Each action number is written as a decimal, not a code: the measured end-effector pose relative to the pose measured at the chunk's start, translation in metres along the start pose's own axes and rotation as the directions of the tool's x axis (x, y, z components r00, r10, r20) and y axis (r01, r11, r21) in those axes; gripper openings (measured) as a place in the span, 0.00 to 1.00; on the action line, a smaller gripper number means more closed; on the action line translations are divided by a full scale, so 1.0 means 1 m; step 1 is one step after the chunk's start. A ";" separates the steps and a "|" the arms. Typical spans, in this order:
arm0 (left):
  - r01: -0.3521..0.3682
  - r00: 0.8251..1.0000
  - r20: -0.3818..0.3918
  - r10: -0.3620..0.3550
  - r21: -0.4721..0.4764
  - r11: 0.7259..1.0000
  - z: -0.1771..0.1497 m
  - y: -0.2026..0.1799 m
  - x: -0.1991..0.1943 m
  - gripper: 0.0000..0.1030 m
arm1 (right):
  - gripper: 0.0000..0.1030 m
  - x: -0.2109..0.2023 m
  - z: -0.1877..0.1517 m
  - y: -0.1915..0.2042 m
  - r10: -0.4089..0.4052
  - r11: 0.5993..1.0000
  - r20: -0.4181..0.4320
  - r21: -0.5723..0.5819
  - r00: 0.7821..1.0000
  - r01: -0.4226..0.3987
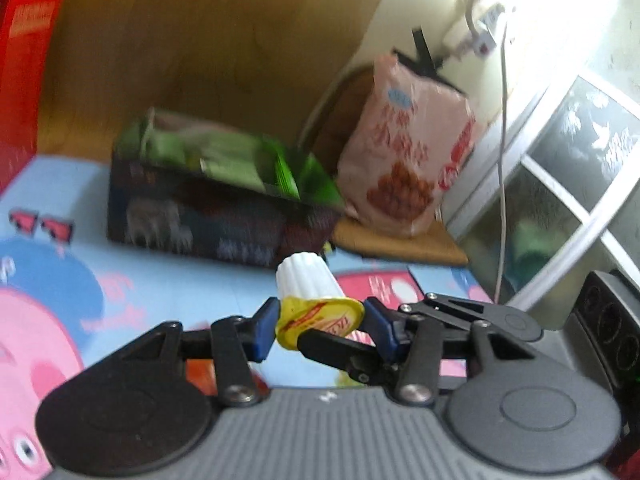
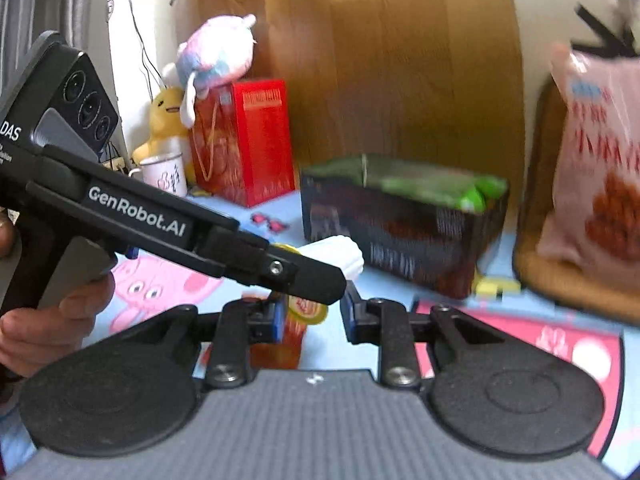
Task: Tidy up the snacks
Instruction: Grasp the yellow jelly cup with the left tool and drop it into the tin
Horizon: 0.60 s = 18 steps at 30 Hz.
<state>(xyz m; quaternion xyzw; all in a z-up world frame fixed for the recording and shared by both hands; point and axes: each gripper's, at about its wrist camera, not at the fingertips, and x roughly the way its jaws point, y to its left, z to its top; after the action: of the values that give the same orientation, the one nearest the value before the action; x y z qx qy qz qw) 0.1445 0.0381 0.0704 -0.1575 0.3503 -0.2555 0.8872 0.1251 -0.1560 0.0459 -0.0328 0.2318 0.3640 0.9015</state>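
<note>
- My left gripper (image 1: 320, 326) pinches a yellow-lidded jelly cup (image 1: 316, 300) above the cartoon mat (image 1: 160, 280), not yet stowed.
- My right gripper (image 2: 310, 316) is spread open, holding nothing.
- The dark snack box (image 1: 208, 204) already holds green packets (image 1: 236, 160).
- A pink snack bag (image 1: 408, 152) stands beside the box.

A lived-in home room: a light-blue cartoon-pig play mat (image 2: 224, 208) covers the floor, pastel and yellow plush toys (image 2: 216, 52) sit far left by a white enamel mug (image 2: 166, 172), wood-panel wall (image 2: 392, 60) behind.

"GenRobot.AI" on left gripper (image 2: 316, 276) arm; "DAS" on its camera housing (image 2: 60, 108).
</note>
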 end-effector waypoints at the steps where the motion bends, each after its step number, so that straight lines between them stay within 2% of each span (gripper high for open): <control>1: -0.005 1.000 0.013 0.005 -0.001 1.000 0.009 0.001 0.000 0.45 | 0.30 0.005 0.008 -0.002 0.002 1.000 0.004 -0.013 1.000 -0.002; 5: -0.043 0.997 0.071 0.043 -0.008 0.999 0.047 0.011 0.006 0.45 | 0.30 0.030 0.045 -0.019 0.011 0.999 0.022 -0.036 1.000 -0.010; 9: -0.092 0.992 0.085 0.095 -0.041 0.995 0.074 0.025 0.027 0.46 | 0.30 0.065 0.073 -0.039 0.012 1.000 0.003 -0.010 1.000 -0.012; 15: -0.153 0.986 0.059 0.157 -0.068 0.986 0.087 0.043 0.058 0.45 | 0.31 0.111 0.081 -0.053 -0.029 1.000 -0.057 -0.007 0.998 0.028; 18: -0.173 0.982 0.057 0.177 -0.076 0.982 0.087 0.045 0.064 0.52 | 0.36 0.121 0.080 -0.054 -0.053 0.999 -0.060 -0.011 0.997 0.052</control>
<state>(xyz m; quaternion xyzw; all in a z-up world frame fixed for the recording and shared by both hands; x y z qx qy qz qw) 0.2606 0.0482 0.0760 -0.1654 0.3431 -0.1586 0.9109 0.2690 -0.1000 0.0575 -0.0542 0.2561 0.3401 0.9032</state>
